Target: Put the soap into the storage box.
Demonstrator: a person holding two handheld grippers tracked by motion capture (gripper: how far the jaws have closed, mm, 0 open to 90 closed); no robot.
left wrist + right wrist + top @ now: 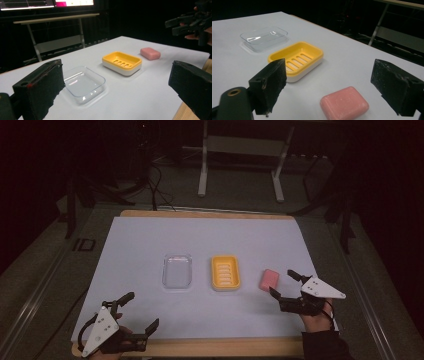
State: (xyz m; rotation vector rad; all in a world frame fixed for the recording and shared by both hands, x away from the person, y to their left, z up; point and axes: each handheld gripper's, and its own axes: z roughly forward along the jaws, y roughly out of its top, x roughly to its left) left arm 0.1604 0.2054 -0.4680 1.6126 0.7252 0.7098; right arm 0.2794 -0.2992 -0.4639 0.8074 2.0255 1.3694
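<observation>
My right gripper [286,283] has its jaws wide apart, nothing between them. It hovers just beside the pink rectangular soap bar [269,279], on the bar's side away from the yellow slotted plastic soap dish [225,273]. In the right gripper view the bar [344,104] sits low between the two black jaws, not touching either.

My left gripper [140,311] also has its jaws spread, empty, near the table's front edge, well apart from the dish and on its opposite side to the soap. In the left gripper view both jaws frame the row of items.

Layout relative to the yellow dish:
- Soap bar lies flat on the white table cover [145,240], near the dish, not touching it.
- Clear shallow rectangular plastic tray [177,271] sits on the dish's other side, with a small gap.
- All three sit in a row across the middle of the cover.

Soap bar look: matte pink, rounded corners and edges, block-shaped, slightly angled to the dish's long side. Surface plain; any embossing is too small to tell.

Dish [296,60]: yellow slotted insert in a white base, empty. Tray [83,83]: transparent, empty.
</observation>
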